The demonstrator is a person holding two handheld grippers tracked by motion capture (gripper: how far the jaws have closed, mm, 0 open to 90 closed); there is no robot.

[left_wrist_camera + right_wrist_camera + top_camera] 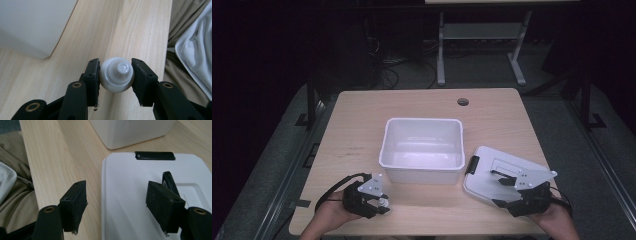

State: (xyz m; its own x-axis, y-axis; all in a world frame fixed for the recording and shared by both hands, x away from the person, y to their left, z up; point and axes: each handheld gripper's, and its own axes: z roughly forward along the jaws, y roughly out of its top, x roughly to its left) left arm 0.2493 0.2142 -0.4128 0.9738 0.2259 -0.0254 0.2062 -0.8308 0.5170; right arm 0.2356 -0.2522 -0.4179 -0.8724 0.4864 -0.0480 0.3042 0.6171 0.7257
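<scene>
Two tongs at work beside a white bin

Left tongs (115, 75) clamp a small white capped bottle (116, 74) just above the table (357, 130), near the bin (422, 150). Right tongs (116, 207) gape wide, straddling the edge of the bin's white lid (130, 195), which lies flat right of the bin.

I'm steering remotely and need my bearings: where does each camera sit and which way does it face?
High view: above the person's side, facing forward and down on the table; forearms and both tongs enter at the bottom.
Left gripper view: rides the left tongs, looking along jaws shut on a small white bottle.
Right gripper view: rides the right tongs, open over the white lid.
All three views share the white bin.
</scene>
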